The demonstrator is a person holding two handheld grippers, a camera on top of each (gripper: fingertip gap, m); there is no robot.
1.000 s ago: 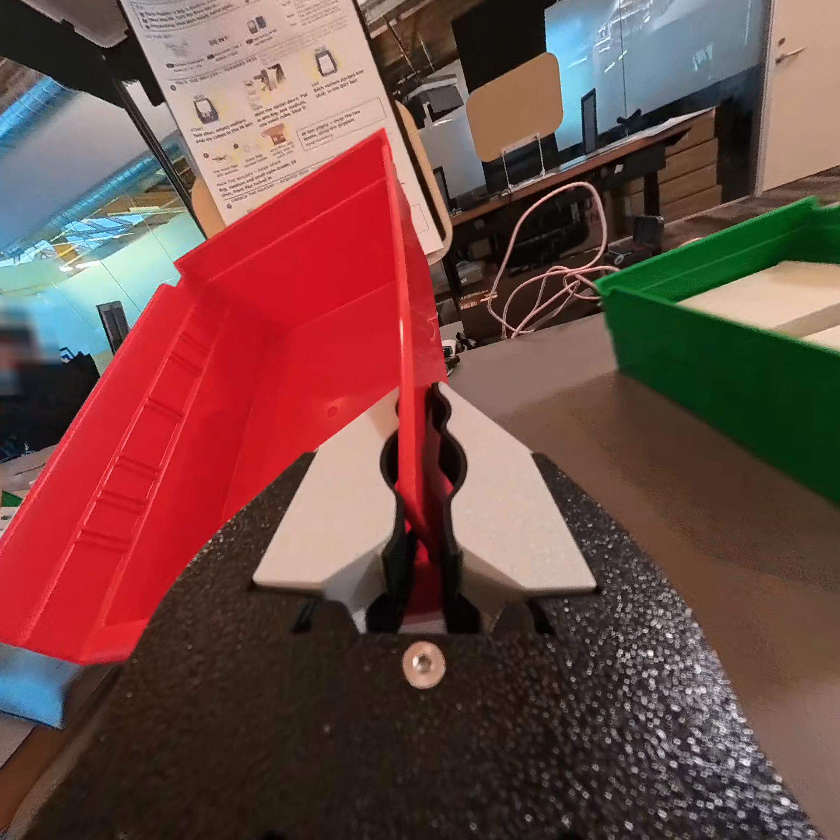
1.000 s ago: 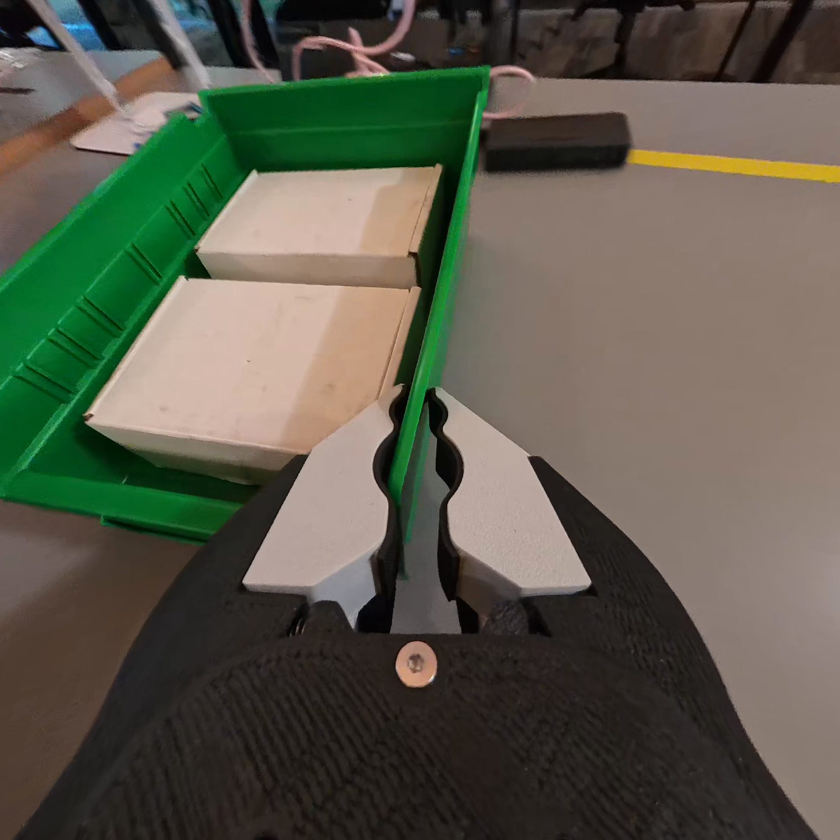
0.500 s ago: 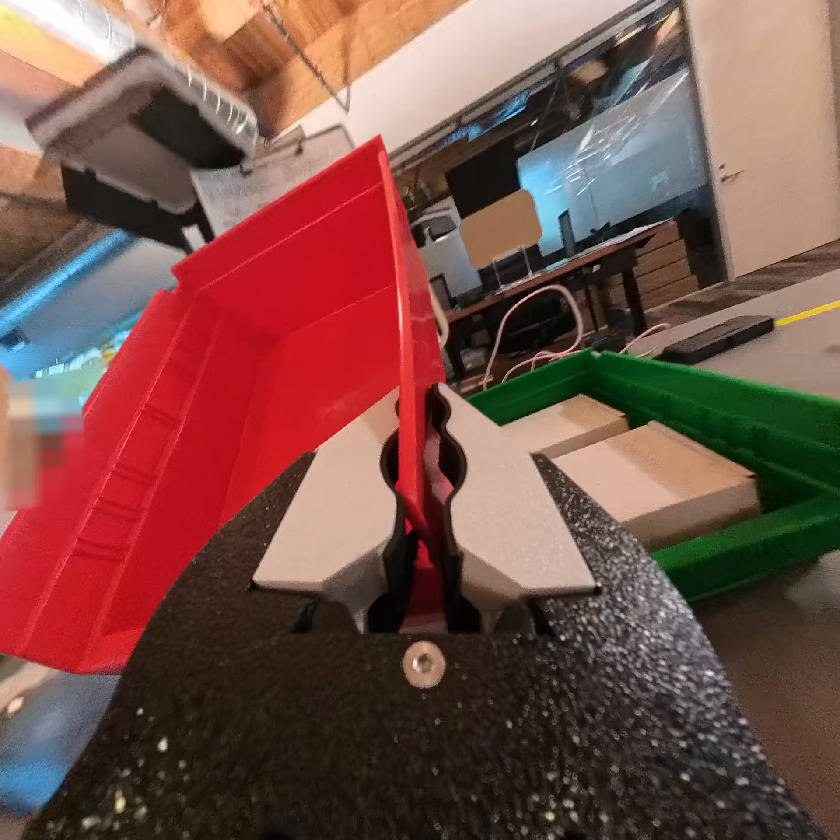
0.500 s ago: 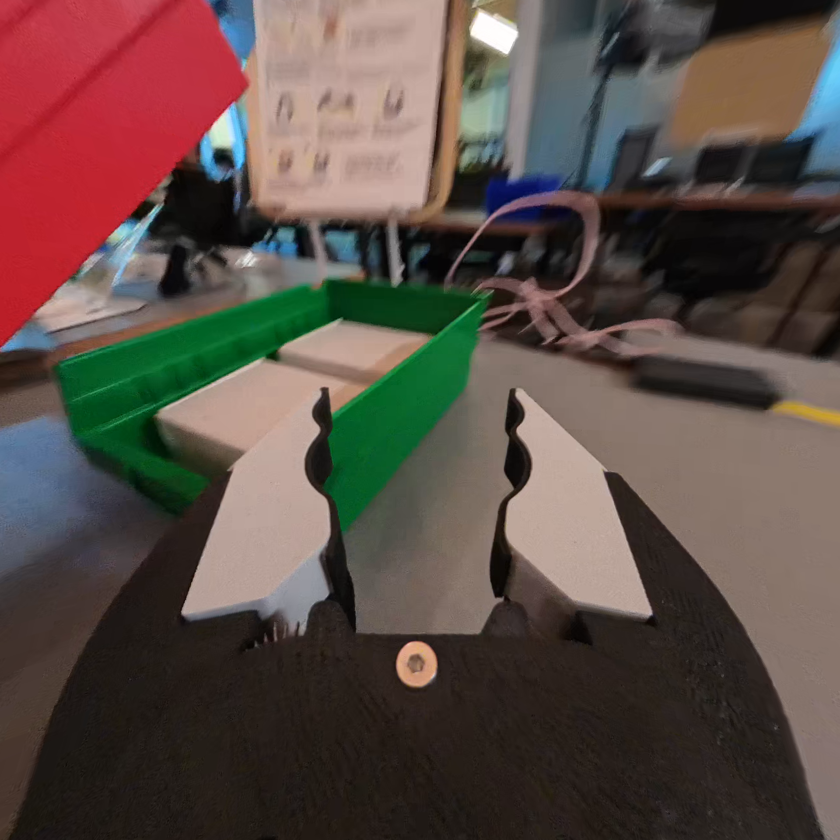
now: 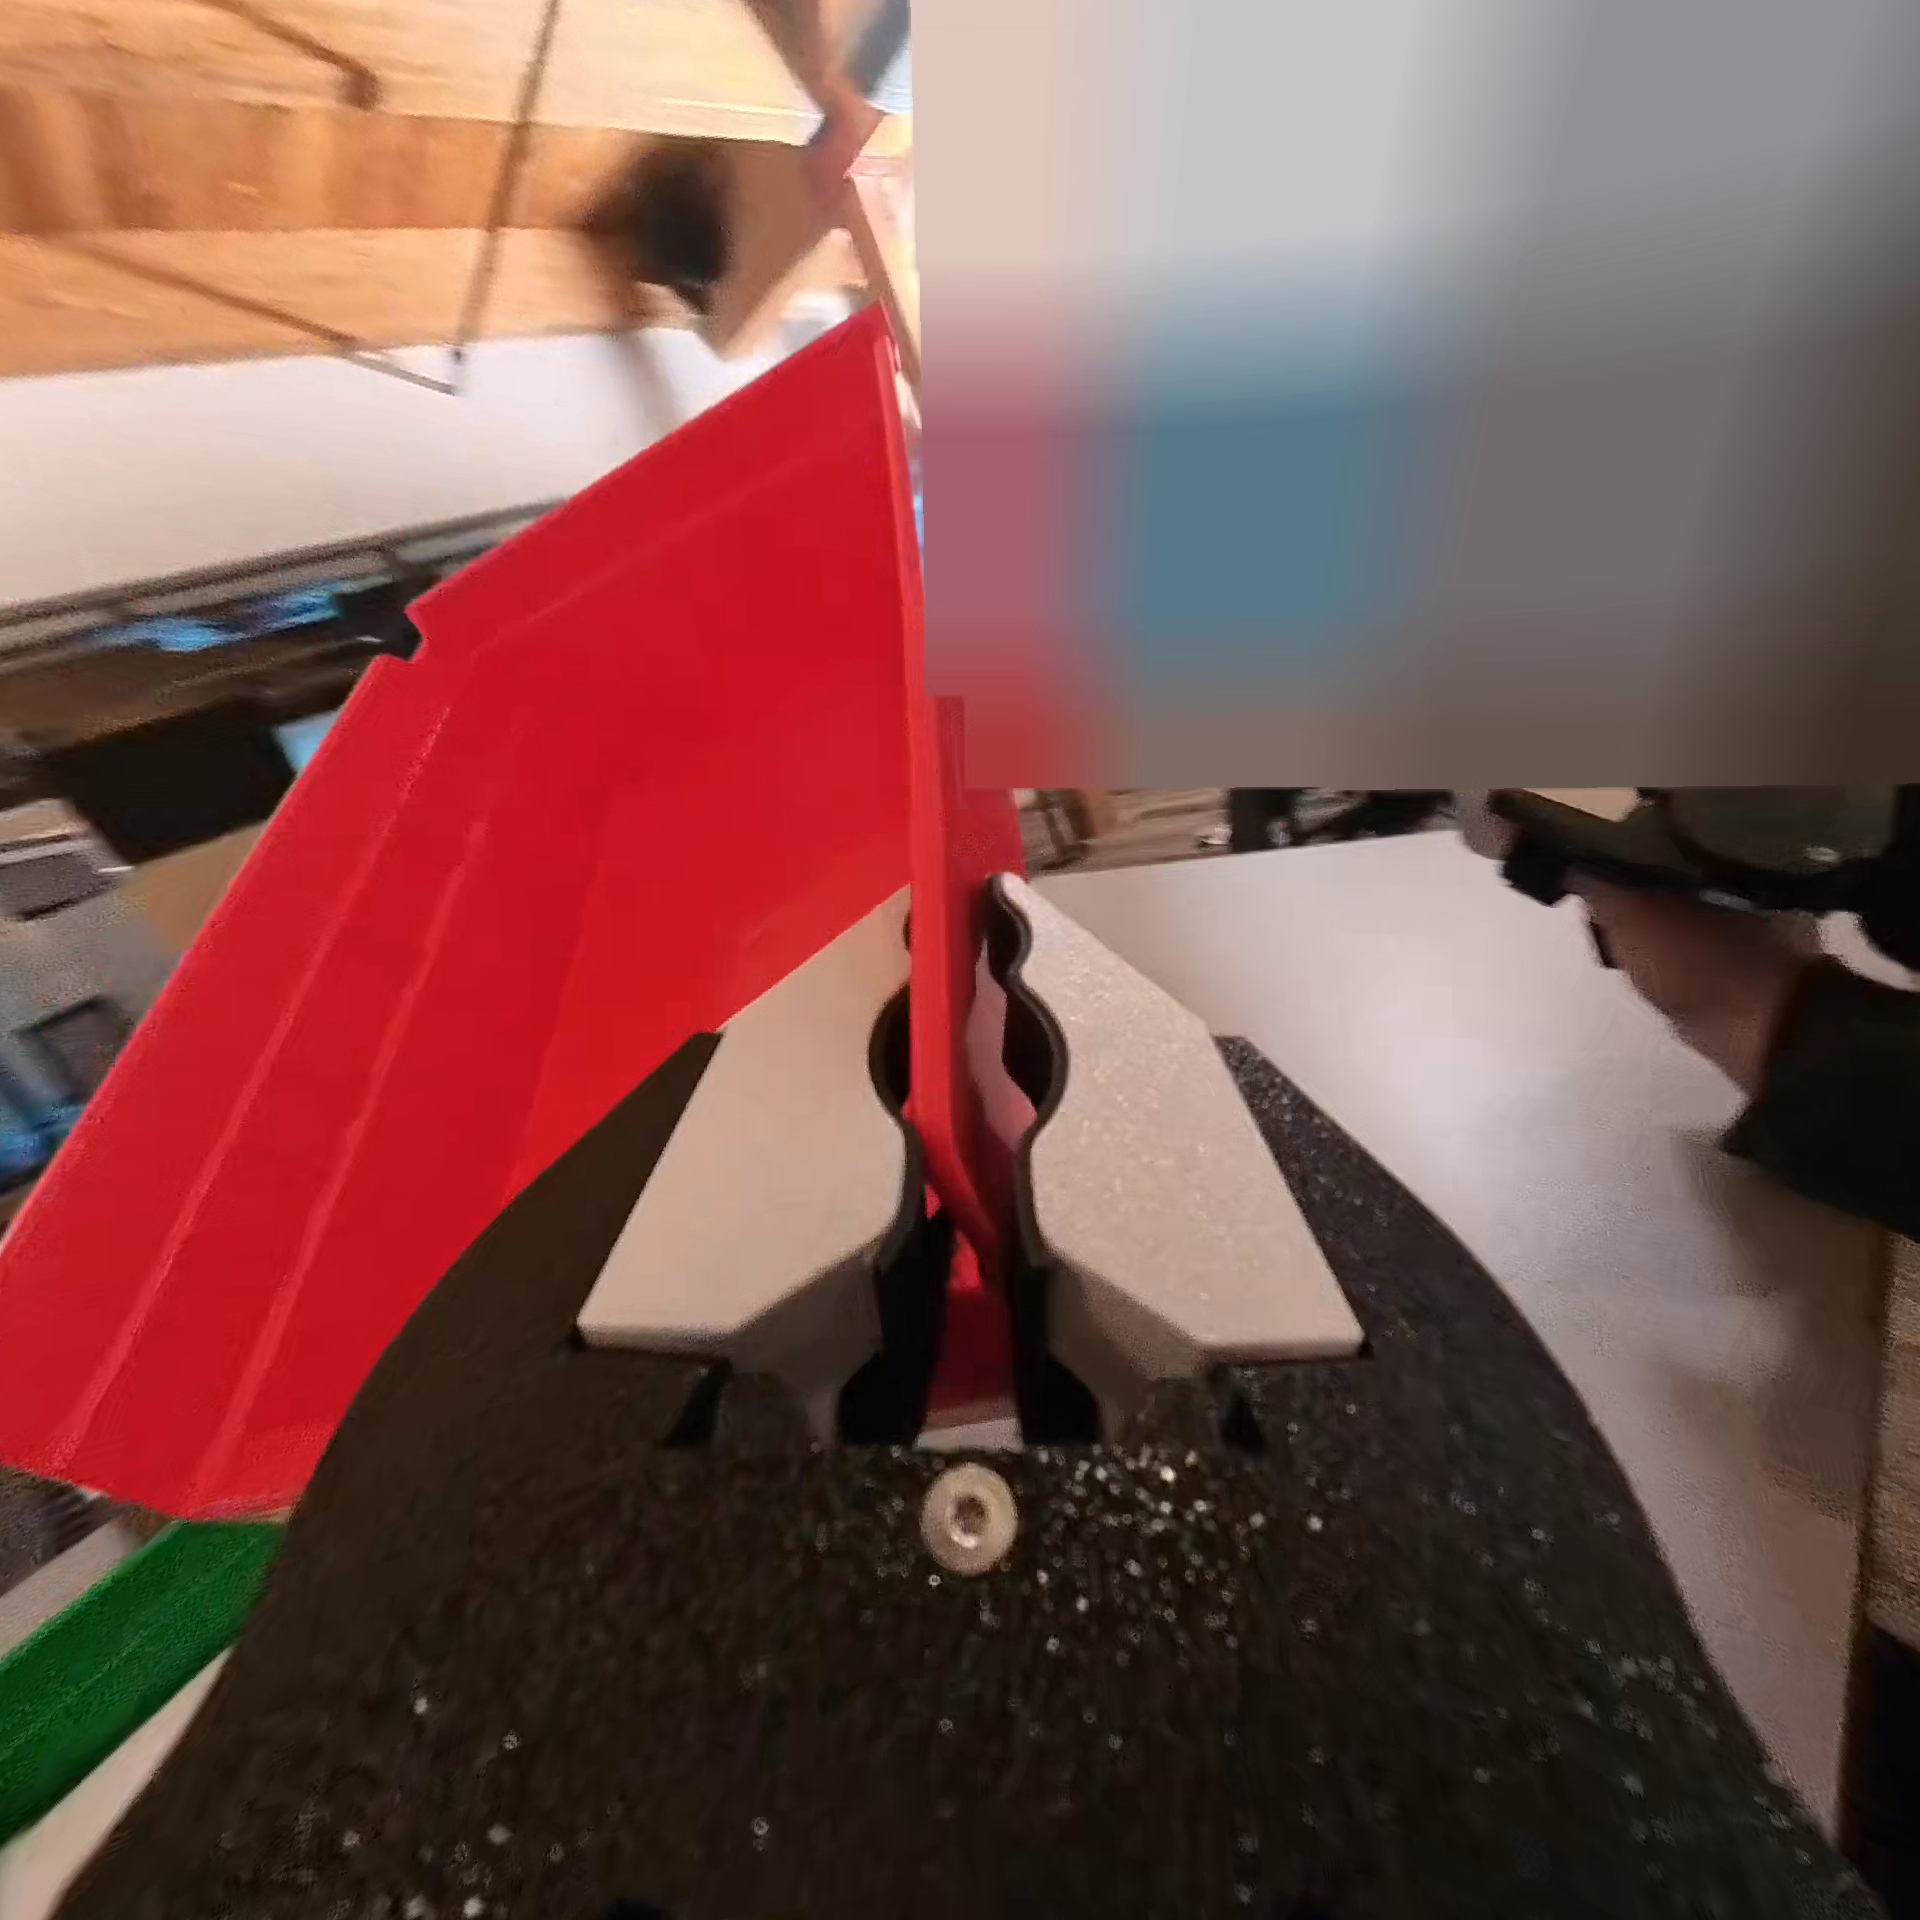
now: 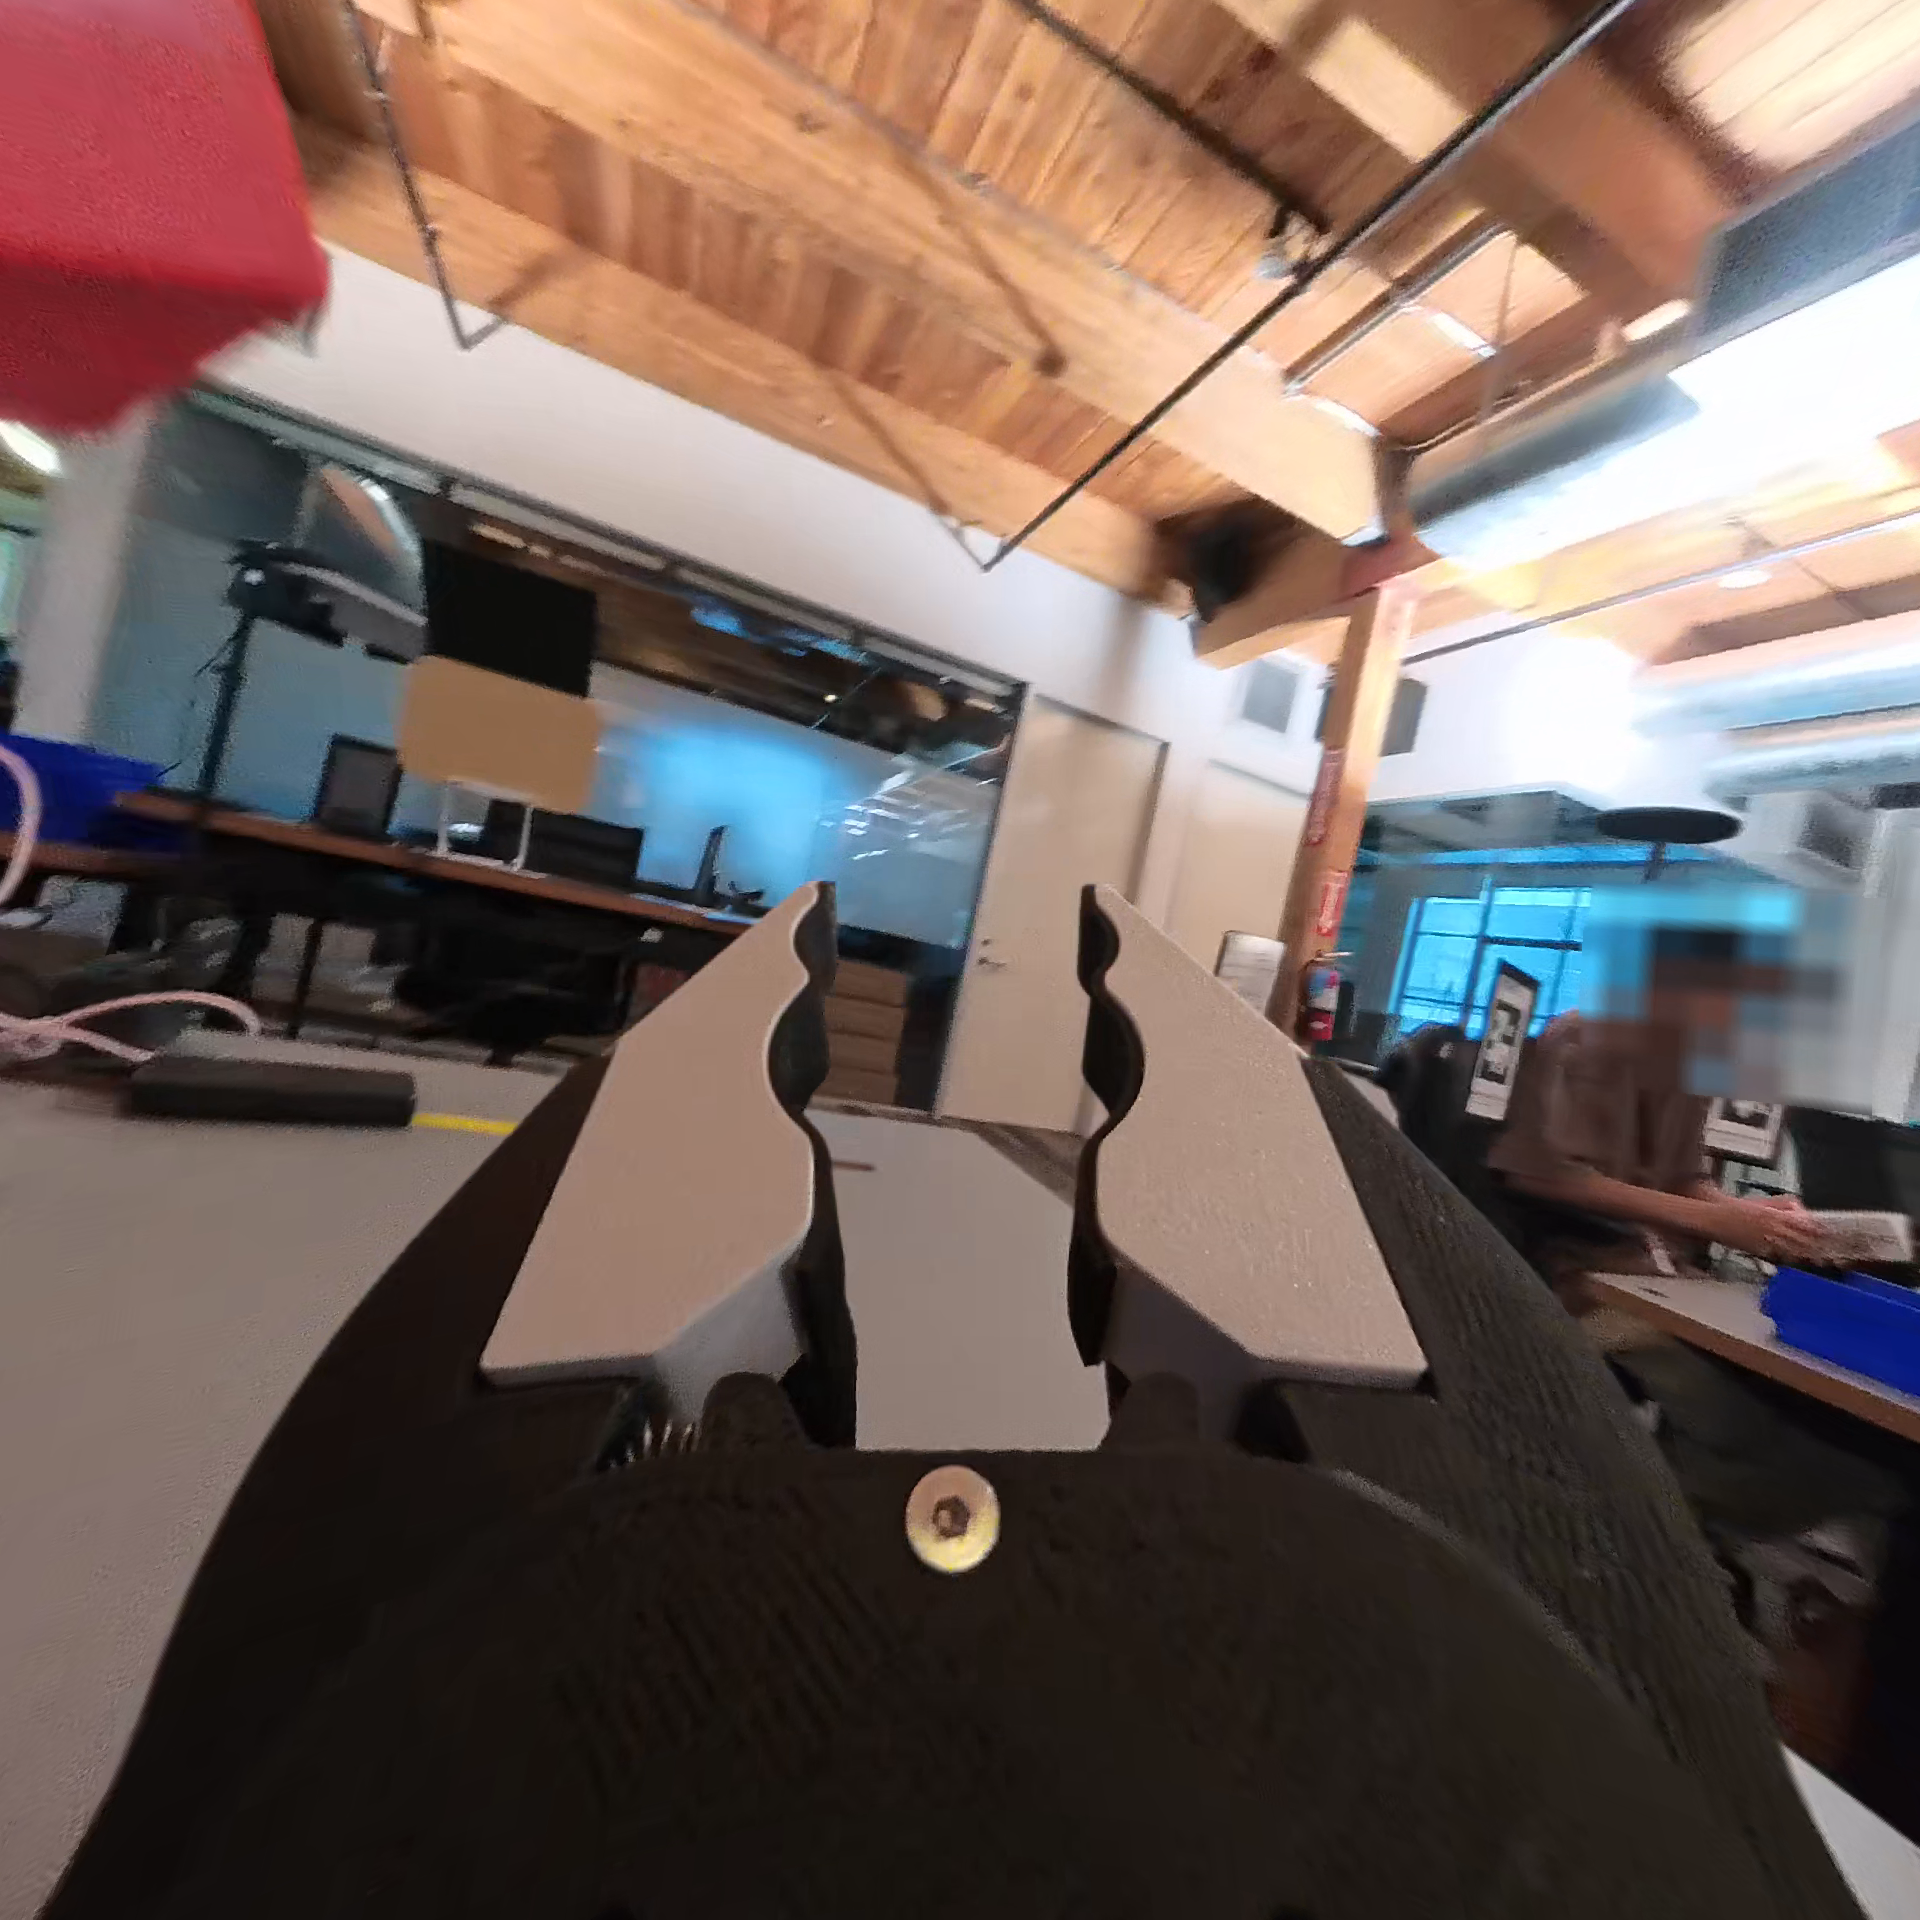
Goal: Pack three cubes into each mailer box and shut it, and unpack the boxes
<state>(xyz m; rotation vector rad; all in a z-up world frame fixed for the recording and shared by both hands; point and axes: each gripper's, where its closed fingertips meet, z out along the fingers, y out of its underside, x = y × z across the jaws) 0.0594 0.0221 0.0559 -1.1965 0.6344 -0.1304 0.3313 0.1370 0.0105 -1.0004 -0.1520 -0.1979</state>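
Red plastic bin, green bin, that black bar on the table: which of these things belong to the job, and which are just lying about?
Job:
- red plastic bin, wall clamped in the left gripper
- green plastic bin, only a corner in view
- right gripper, fingers apart, holding nothing

Lying about:
- black bar
- pink cable
- grey tabletop

wooden beam ceiling (image 6: 935, 208) overhead | long desk (image 6: 416, 862) with monitors before glass wall | black bar (image 6: 270, 1091) on grey table (image 6: 208, 1299) | pink cable (image 6: 114, 1023) far left | seated person (image 6: 1621, 1132) at right
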